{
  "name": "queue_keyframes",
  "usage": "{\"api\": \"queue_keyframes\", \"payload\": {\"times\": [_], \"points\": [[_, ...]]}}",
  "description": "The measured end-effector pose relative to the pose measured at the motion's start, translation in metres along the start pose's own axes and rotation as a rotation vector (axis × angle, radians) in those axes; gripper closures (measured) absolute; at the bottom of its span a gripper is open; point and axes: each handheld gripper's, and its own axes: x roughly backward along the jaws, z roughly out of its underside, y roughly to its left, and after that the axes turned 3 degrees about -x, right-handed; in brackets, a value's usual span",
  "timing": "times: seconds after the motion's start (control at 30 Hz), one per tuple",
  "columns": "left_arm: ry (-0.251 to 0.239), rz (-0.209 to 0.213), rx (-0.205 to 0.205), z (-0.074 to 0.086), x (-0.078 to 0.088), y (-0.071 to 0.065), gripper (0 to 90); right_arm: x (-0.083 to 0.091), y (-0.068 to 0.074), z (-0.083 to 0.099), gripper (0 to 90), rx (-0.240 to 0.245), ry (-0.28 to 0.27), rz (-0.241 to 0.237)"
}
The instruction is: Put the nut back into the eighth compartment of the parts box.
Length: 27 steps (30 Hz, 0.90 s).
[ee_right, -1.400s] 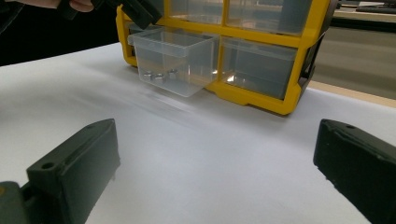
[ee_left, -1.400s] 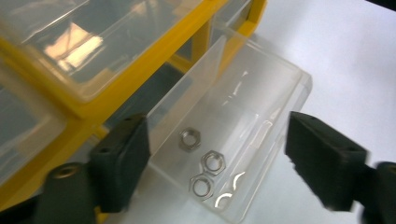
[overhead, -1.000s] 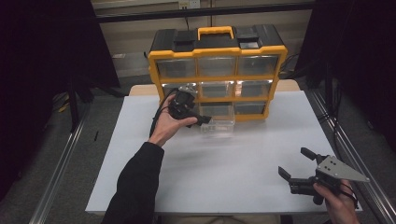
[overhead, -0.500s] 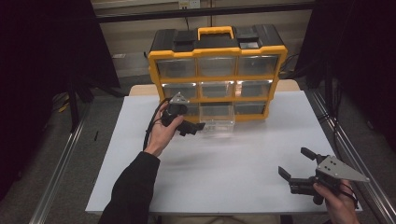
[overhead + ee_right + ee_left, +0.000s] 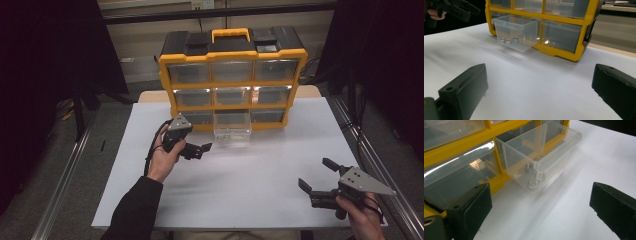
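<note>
The left hand-held gripper (image 5: 199,149), jaws open and empty, has drawn back leftward from the clear plastic drawer (image 5: 232,128), which stands pulled out of the yellow organiser cabinet (image 5: 232,75), bottom row. Drawer is open; metal nuts (image 5: 532,177) are accessible. The right hand-held gripper (image 5: 318,178) stays open and idle.

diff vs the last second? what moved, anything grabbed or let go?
The left gripper drew back from the pulled-out clear drawer toward the person and slightly left, jaws open, holding nothing. The drawer stayed pulled out, the nuts inside. The right gripper stayed open near the table's right front corner. The organizer is unmoved.
</note>
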Motion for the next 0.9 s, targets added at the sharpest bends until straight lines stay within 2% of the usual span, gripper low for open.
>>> {"api": "queue_keyframes", "payload": {"times": [0.2,0.27,0.37,0.53,0.6,0.73,0.83,0.87,0.9], "points": [[-0.068,-0.01,0.018,0.01,0.014,-0.008,4.2,0.0,0.0,0.0,0.1,-0.001,-0.002,0.003],[-0.068,-0.02,0.014,0.016,0.018,-0.012,4.2,0.001,0.0,0.0,0.1,-0.002,-0.003,0.003],[-0.085,-0.01,0.017,0.024,0.023,-0.018,4.2,0.001,0.0,0.0,0.1,-0.002,-0.002,0.006],[-0.131,-0.033,0.019,0.035,0.034,-0.023,3.8,0.002,0.0,0.0,0.1,-0.005,-0.001,0.01],[-0.15,-0.03,0.017,0.038,0.038,-0.026,3.8,0.001,0.0,0.0,0.1,-0.006,-0.002,0.008],[-0.162,-0.049,0.024,0.049,0.045,-0.031,3.8,0.002,0.0,0.0,0.1,-0.007,-0.002,0.01],[-0.178,-0.046,0.051,0.06,0.05,-0.032,3.7,0.002,0.0,0.0,0.1,-0.008,-0.002,0.01],[-0.171,-0.075,0.055,0.063,0.052,-0.033,3.6,0.002,0.001,0.0,0.1,-0.008,-0.004,0.008],[-0.177,-0.071,0.07,0.067,0.053,-0.034,3.6,0.002,0.0,0.0,0.1,-0.006,-0.004,0.009]]}}
